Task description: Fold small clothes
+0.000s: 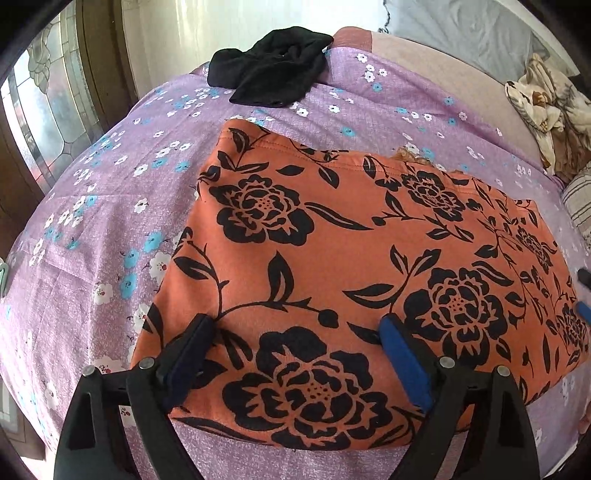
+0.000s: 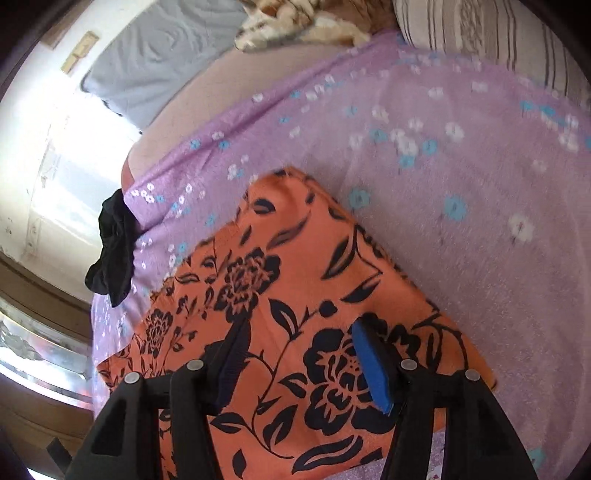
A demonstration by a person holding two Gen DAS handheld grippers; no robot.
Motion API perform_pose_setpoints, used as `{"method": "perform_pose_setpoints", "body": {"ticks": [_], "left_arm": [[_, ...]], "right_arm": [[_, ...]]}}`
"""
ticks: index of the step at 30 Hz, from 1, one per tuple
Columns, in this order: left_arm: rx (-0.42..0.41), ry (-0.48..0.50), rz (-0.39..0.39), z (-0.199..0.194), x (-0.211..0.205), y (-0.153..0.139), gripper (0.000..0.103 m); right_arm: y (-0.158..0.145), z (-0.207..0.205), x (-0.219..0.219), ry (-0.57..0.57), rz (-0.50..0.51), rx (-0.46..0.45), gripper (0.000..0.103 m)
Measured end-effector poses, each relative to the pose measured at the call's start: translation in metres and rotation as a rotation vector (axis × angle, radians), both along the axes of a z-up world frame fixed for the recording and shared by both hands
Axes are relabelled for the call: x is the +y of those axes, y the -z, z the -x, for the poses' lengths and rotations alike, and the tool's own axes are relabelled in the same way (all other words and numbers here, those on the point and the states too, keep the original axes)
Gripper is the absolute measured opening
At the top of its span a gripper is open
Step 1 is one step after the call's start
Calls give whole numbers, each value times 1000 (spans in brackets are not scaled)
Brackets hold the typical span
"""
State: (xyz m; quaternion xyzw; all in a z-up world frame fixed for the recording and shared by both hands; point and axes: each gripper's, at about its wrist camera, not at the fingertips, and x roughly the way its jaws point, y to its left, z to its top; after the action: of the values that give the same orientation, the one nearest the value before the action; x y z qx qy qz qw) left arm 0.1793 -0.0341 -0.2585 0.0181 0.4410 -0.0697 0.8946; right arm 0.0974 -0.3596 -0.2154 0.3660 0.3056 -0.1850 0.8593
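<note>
Left tongs [image 1: 295, 328] and right tongs [image 2: 299, 339], both apart and empty over orange flowered garment [image 1: 332, 236] lying flat, part-folded, on purple bedsheet [image 1: 110, 192]; next: pinch one edge, fold across.

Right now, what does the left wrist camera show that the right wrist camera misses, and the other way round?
Only the left view shows the stained-glass window and the right claw's tips at the frame edge. Only the right view shows the pale wall switch plate. Both show the orange garment with black flowers, the crumpled black cloth, the purple floral bedsheet, and the striped pillow.
</note>
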Motion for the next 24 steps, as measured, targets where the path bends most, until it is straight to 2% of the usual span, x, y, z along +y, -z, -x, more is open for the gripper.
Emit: {"method": "perform_pose_setpoints", "body": {"ticks": [2,4,6,9,11,24], "left_arm": [[-1,-1,-3,0,-1,0,93],[-4,-2,-6,0,-1,1,93],[-6,-2,-9,0,-1,1,93],[-9,-5,-12,0,-2,2,93],[-14,-7,-16,1,-2,2,93],[-18,-10,-16,2,-1,1,94]], "right_arm": [[-10,0,8,-27,40,-56,61],[-13,-2,14,-67,50,-74,61],[-8,-7,17,-92,40,-41,61],[26,-23,12,-129,-89,88,62],[22,-20,12,-122,-75,63,61],[23,-18,13,-151,-63,80,63]]}}
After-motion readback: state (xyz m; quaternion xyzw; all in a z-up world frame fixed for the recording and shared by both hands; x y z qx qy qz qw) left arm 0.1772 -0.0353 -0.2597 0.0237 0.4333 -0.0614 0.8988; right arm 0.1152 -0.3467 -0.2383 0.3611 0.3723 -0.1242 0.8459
